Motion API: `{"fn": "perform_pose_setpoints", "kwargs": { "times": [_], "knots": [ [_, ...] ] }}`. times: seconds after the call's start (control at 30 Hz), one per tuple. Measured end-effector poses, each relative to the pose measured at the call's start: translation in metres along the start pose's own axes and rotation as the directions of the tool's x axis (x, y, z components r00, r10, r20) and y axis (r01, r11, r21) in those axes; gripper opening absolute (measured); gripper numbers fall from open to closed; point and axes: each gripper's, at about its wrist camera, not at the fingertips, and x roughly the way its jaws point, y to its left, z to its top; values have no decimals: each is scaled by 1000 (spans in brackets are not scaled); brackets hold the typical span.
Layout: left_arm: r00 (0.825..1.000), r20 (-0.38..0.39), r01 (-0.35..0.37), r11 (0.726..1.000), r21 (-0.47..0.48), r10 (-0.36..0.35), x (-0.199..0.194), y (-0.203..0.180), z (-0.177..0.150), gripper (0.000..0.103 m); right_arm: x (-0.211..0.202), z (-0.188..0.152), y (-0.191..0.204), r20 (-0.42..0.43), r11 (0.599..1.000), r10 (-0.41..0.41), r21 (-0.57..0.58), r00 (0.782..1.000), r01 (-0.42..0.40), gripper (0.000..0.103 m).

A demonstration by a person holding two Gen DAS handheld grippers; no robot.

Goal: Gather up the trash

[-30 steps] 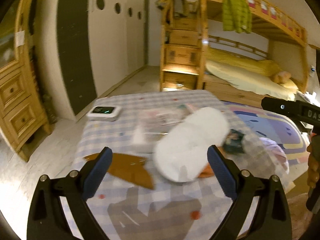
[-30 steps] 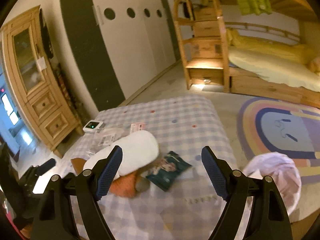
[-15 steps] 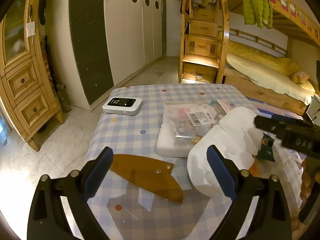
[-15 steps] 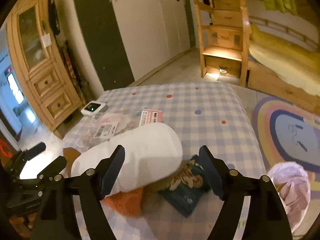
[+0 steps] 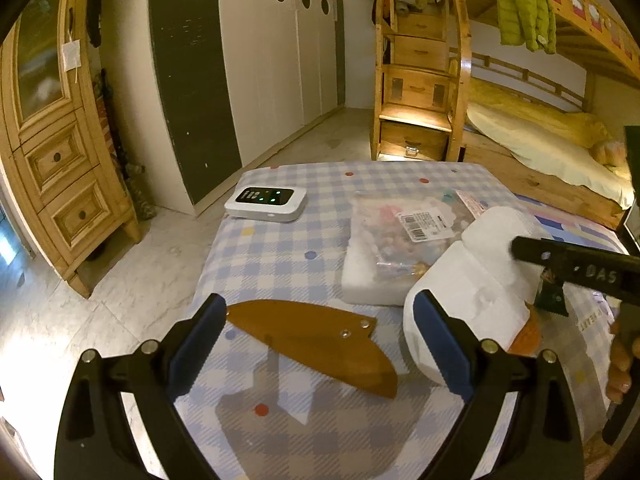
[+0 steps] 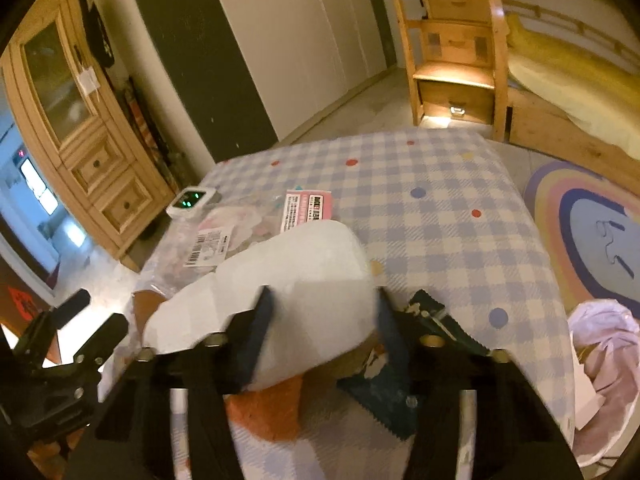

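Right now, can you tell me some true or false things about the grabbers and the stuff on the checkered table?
1. The right gripper is squeezing the white foam piece. True.
2. The left gripper holds the brown leather piece. False: it is open, holding nothing.
3. The white device shows green lights. True.
4. The trash bag sits on the table. False: it is beside the table, lower down.

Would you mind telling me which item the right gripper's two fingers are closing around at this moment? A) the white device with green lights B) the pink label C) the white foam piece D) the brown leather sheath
C: in the right wrist view, the right gripper has one finger on each side of the white foam piece, pressed against it, while the left gripper is open above the tablecloth.
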Motion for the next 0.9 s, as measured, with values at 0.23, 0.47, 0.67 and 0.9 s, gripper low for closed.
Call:
{"fn": "perform_pose_setpoints", "kwargs": {
  "times": [0.23, 0.47, 0.67, 0.9],
  "knots": [
    [1000, 6, 8, 1000, -29, -7, -6, 7, -2, 92, -34, 6, -14, 162, 997, 6, 79, 987, -19, 1],
    [1000, 3, 7, 1000, -16, -7, -4, 6, -1, 92, -50, 24, -16, 285, 994, -45, 105, 958, 16, 1],
    [1000, 9, 0, 1000, -14, 0, -6, 7, 2, 92, -29, 20, 8, 130, 997, 20, -72, 991, -11, 1],
    [1000, 16, 15, 1000, -11, -15, -8, -1, 4, 92, -32, 3, 15, 77, 990, 30, -136, 997, -19, 44]
  ]
}}
